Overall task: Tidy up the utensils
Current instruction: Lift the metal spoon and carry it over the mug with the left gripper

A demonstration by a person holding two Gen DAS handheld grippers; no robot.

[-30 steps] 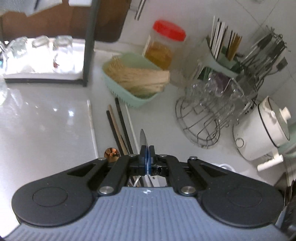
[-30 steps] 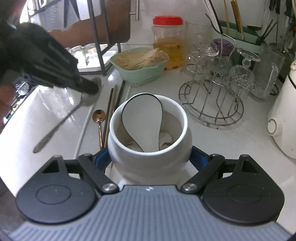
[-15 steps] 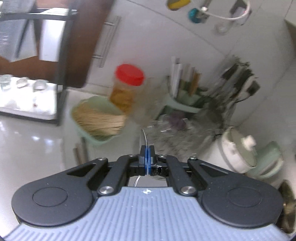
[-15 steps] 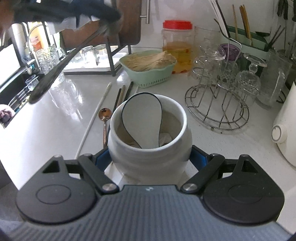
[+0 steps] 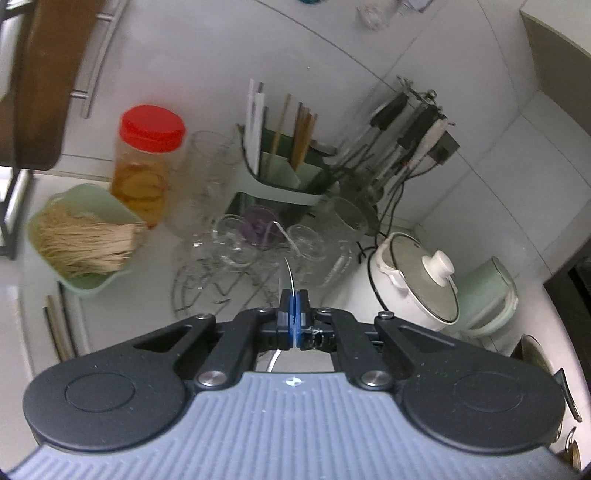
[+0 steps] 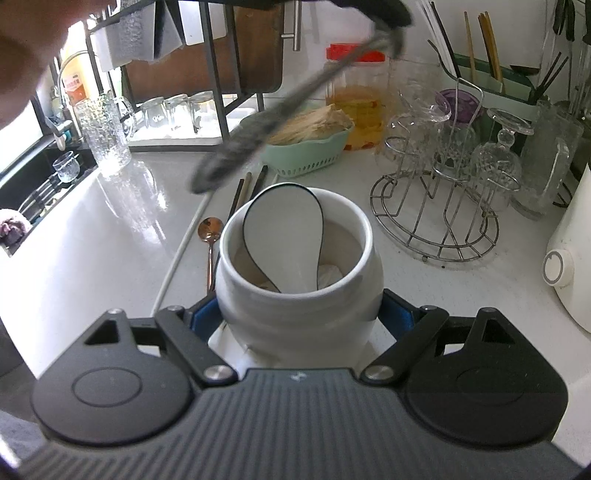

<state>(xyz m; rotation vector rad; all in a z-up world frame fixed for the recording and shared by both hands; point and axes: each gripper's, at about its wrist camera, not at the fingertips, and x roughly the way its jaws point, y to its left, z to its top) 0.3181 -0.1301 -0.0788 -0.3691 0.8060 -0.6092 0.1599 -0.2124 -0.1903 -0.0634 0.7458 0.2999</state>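
Observation:
My left gripper (image 5: pixel 293 314) is shut on a thin metal utensil (image 5: pixel 287 277), seen edge-on, held in the air over the counter. The same utensil (image 6: pixel 273 114) shows blurred in the right wrist view, slanting down left above the jar, its end hidden by the left gripper (image 6: pixel 388 22). My right gripper (image 6: pixel 299 314) is shut on a white ceramic jar (image 6: pixel 295 310) that holds a white spoon with a black rim (image 6: pixel 284 236). A copper spoon (image 6: pixel 209 227), dark chopsticks (image 6: pixel 245 192) and a white chopstick (image 6: pixel 184 251) lie on the counter left of the jar.
A green basket of wooden sticks (image 6: pixel 310 147) and a red-lidded jar (image 6: pixel 356 99) stand behind. A wire rack with glasses (image 6: pixel 439 206) is at right, a white cooker (image 5: pixel 413 280) beyond. A green cutlery holder (image 5: pixel 280 173) stands at the wall. A sink (image 6: pixel 33 184) is at left.
My left gripper has lifted the metal utensil off the counter and swung it up and right, over the jar. The right gripper still holds the jar in place.

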